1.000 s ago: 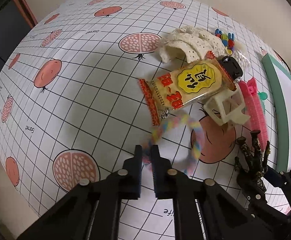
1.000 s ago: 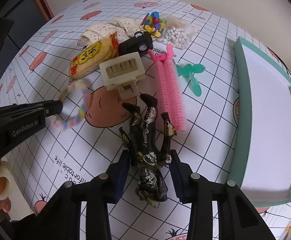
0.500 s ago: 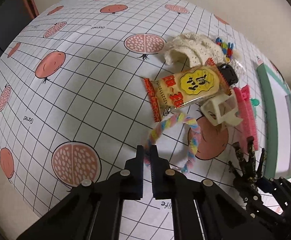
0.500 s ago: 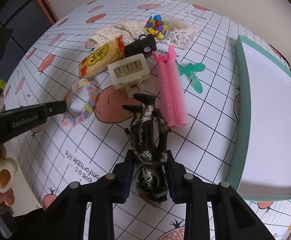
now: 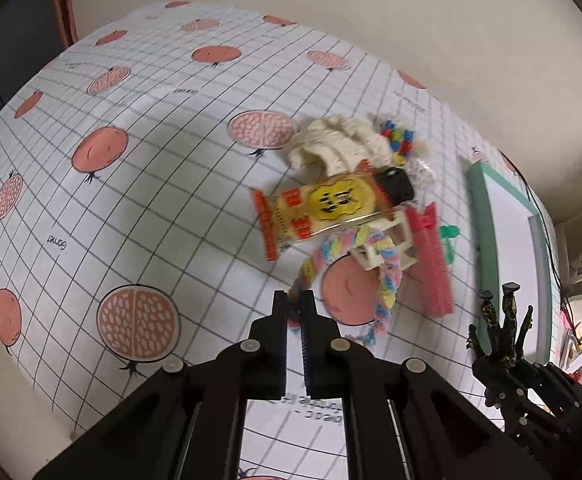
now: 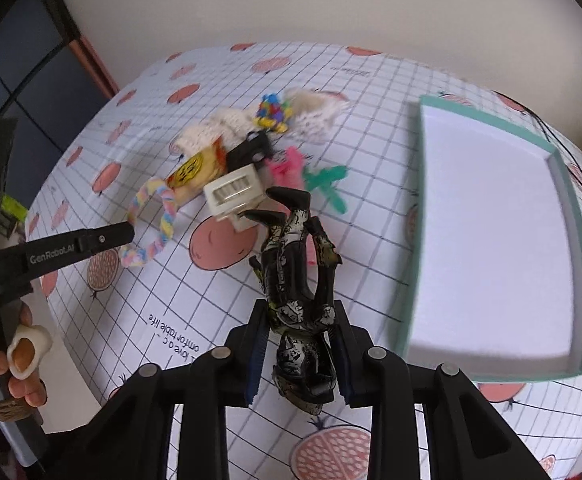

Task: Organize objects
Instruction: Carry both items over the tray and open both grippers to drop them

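My left gripper (image 5: 293, 303) is shut on a pastel braided ring (image 5: 387, 280), which hangs above the table in front of the snack packet (image 5: 331, 208). From the right wrist view the left gripper (image 6: 129, 234) comes in from the left, with the ring (image 6: 167, 208) dangling at its tip. My right gripper (image 6: 299, 316) is shut on a black and silver toy figure (image 6: 291, 248), held head-down with its legs pointing away, clear of the tablecloth. The figure (image 5: 499, 332) also shows at lower right in the left wrist view. A shallow green-rimmed tray (image 6: 415, 216) with a white inside lies to the right.
A pile sits mid-table: cream hair claw (image 6: 235, 192), black toy car (image 6: 251, 150), pink clip (image 5: 431, 264), green plastic piece (image 6: 327, 184), crochet cloth (image 5: 339, 144), coloured bead bag (image 6: 271, 112). A hand (image 6: 19, 356) holds the left gripper. The table's left edge is close by.
Both grippers rose from the table. The right one closed on the figure and lifted it. The left one carried the ring up and rightward, toward the hair claw.
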### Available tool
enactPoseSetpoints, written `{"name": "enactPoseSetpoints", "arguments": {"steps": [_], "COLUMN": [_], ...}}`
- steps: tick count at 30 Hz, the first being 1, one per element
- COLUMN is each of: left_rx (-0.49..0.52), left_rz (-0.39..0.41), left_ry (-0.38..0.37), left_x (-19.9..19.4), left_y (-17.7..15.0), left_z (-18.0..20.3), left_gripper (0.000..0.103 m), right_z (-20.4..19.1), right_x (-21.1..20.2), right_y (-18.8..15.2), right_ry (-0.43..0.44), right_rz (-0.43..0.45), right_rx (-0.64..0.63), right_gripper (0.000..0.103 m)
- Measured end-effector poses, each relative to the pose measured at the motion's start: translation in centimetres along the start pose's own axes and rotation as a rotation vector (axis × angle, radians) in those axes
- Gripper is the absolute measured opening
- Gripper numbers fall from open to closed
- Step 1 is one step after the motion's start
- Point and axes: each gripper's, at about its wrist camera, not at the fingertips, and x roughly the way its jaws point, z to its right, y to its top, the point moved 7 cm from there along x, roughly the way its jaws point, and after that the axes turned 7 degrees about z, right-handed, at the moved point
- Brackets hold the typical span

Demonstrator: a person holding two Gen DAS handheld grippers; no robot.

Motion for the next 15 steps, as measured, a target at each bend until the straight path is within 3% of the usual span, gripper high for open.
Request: {"name": "enactPoseSetpoints", "arguments": {"steps": [6,15], "left_rx": [0.028,0.080], "left_rz": [0.013,0.024], "left_ry": [-0.021,-0.049], "left_x": [1.4,0.4], "left_y": [0.5,0.1], "left_z": [1.7,5.9], "left_gripper": [0.006,0.006], "right_z": [3.1,7.4], "right_x": [-1.5,-2.7], "right_y": [0.1,0.5], "right_ry": [-0.025,-0.057], "right_rz": [0.031,0.078], "right_rx": [0.043,0.105], "right_gripper": [0.031,0.031]}}
